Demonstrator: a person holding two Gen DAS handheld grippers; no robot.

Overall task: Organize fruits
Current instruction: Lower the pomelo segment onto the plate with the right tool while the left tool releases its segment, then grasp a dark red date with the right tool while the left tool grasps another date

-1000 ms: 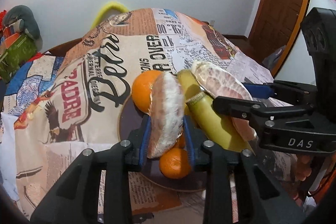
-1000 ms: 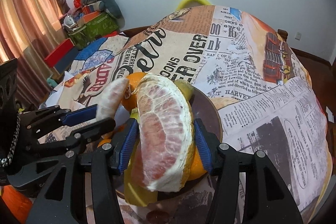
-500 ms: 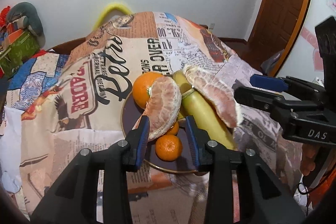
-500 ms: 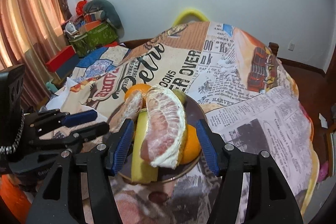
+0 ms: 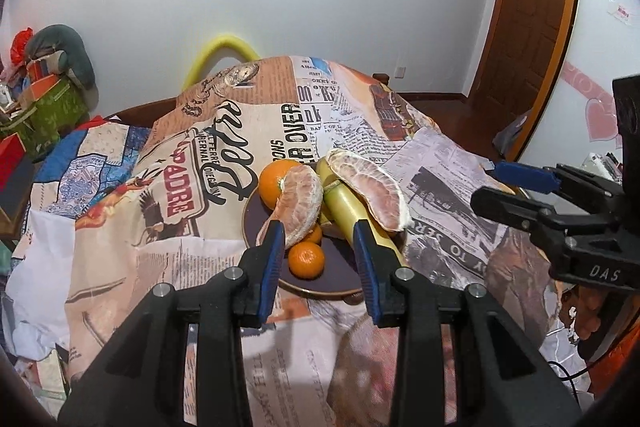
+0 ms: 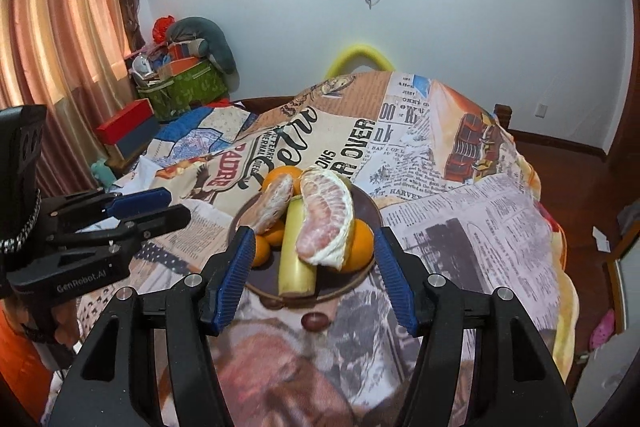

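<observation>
A dark round plate (image 5: 256,227) (image 6: 368,205) on the newspaper-print tablecloth holds a banana (image 5: 352,211) (image 6: 294,259), oranges (image 5: 274,181) (image 6: 360,245), a small mandarin (image 5: 306,259) and two peeled pomelo wedges (image 5: 300,203) (image 5: 372,187) (image 6: 328,215) (image 6: 274,201) leaning on the fruit. My left gripper (image 5: 318,259) is open and empty, just short of the plate. My right gripper (image 6: 314,271) is open and empty, also just short of the plate. Each gripper shows at the side of the other's view.
The tablecloth (image 5: 200,187) drapes over the whole table and falls off at the edges. A green bag and boxes (image 6: 180,87) stand at the far left by the curtain. A wooden door (image 5: 528,7) is at the right, screens on the back wall.
Both grippers let go of their pomelo wedges, opened wide and drew back from the plate. The wedges now rest on the fruit pile.
</observation>
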